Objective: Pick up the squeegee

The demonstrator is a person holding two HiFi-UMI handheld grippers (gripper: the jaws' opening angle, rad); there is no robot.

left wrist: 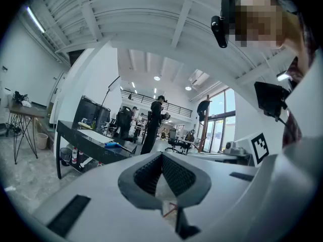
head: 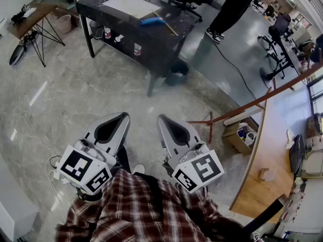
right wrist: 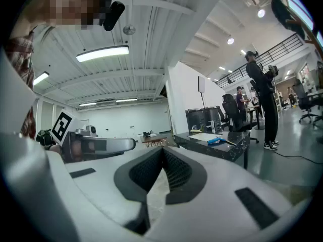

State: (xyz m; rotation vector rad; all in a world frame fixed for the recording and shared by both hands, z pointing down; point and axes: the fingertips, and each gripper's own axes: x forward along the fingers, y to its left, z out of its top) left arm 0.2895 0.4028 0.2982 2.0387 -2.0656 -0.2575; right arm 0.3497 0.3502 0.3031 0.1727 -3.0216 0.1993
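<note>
Head view, grippers: the left gripper (head: 120, 117) and right gripper (head: 164, 120) sit side by side just ahead of the plaid shirt (head: 146, 210), above the marble floor (head: 75, 95). Each has its jaws brought together, with nothing in them.
Head view, squeegee: the blue squeegee (head: 153, 20) lies on the dark table (head: 126, 26), just beside a white sheet (head: 132, 5) and well apart from both grippers.
Head view, surroundings: a person in black (head: 233, 6) stands beyond the dark table. A wooden counter (head: 270, 150) runs along the right.
Left gripper view, jaws: the left gripper (left wrist: 162, 156) has its ribbed pads meeting at the tips, and they clamp nothing.
Left gripper view, squeegee: the squeegee (left wrist: 112, 145) rests on the dark table (left wrist: 81, 135), far ahead and to the left of the jaws. The person in black (left wrist: 153, 125) stands behind it.
Right gripper view, jaws: the right gripper (right wrist: 162, 150) is closed tip to tip and is empty.
Right gripper view, squeegee: the squeegee (right wrist: 217, 140) lies on the dark table (right wrist: 224, 149), far ahead and to the right. The left gripper (right wrist: 132, 144) shows at the left, and the person in black (right wrist: 265, 100) at the far right.
</note>
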